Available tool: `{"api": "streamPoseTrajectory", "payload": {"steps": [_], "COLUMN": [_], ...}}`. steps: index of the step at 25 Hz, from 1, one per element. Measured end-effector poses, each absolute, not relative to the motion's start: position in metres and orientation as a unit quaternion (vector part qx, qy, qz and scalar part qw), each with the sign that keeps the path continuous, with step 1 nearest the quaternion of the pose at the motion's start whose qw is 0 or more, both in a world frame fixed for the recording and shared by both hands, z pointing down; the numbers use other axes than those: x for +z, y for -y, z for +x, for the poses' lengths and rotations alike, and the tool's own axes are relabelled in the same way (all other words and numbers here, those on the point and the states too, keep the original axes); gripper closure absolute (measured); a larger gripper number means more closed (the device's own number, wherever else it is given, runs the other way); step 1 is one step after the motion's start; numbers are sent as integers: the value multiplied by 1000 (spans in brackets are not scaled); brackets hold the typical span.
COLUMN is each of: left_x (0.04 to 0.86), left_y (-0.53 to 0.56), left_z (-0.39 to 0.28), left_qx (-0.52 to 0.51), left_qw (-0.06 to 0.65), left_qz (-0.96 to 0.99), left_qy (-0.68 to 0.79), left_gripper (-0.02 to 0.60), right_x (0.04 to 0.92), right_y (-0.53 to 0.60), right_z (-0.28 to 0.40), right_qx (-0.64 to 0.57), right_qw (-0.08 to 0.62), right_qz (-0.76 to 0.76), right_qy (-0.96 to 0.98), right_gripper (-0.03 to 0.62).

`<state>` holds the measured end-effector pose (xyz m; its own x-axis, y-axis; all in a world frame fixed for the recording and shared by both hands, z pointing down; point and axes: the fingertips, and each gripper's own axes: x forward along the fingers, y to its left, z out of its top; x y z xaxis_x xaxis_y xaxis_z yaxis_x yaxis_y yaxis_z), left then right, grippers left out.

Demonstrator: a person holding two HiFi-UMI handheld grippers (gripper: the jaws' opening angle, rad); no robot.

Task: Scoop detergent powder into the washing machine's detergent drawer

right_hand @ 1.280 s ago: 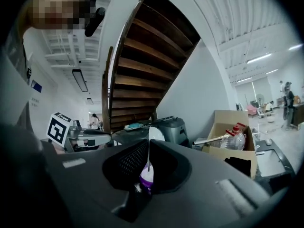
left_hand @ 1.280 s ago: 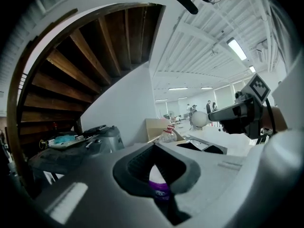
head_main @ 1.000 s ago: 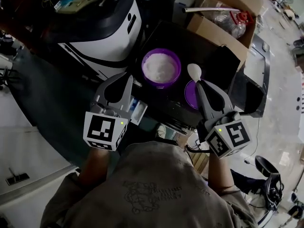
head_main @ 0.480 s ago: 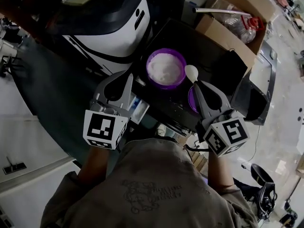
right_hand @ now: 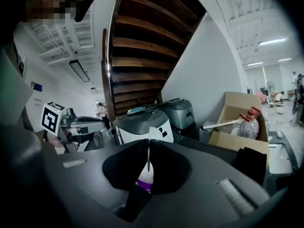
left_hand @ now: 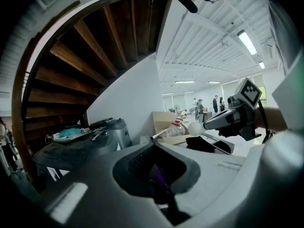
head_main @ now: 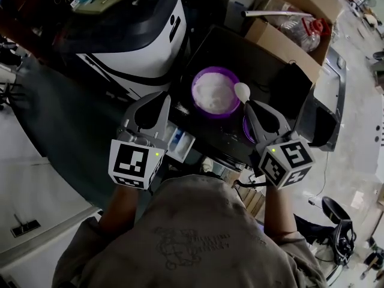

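A purple tub (head_main: 198, 77) full of white detergent powder (head_main: 213, 92) stands on a dark machine top (head_main: 264, 59). My right gripper (head_main: 248, 104) is shut on the handle of a white spoon (head_main: 242, 90), whose bowl hangs by the tub's right rim. In the right gripper view the spoon (right_hand: 149, 156) shows edge-on between the closed jaws. My left gripper (head_main: 163, 99) is shut with nothing in it, left of the tub and above the pulled-out white and blue detergent drawer (head_main: 180, 143). The left gripper view shows the spoon (left_hand: 194, 127) held level.
A purple lid (head_main: 245, 128) lies under my right gripper. A white and black appliance (head_main: 141, 38) stands at the back left. A cardboard box (head_main: 287, 38) with a plastic bottle (head_main: 300, 30) sits at the back right. People stand far off in the hall.
The right gripper has brought the spoon closer to the tub's right rim. The left gripper has stayed over the drawer. The head view has shifted a little.
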<state>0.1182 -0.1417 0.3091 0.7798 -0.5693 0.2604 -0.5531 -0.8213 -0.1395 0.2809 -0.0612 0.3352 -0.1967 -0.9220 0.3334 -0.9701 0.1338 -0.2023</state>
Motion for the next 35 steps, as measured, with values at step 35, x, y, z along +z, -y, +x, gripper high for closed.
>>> {"api": "streamPoseTrajectory", "payload": {"steps": [35], "left_x": [362], "left_y": [205], "left_z": [106], "left_qx": [-171], "left_qw": [-19], "left_qz": [-952], "left_qy": [-255], "left_gripper": [581], "right_x": [459], "right_y": [153], "right_z": [298], "right_qx": [291], "right_qw": [361], "right_qz": [603], "right_qy": [650], "right_gripper": [559]}}
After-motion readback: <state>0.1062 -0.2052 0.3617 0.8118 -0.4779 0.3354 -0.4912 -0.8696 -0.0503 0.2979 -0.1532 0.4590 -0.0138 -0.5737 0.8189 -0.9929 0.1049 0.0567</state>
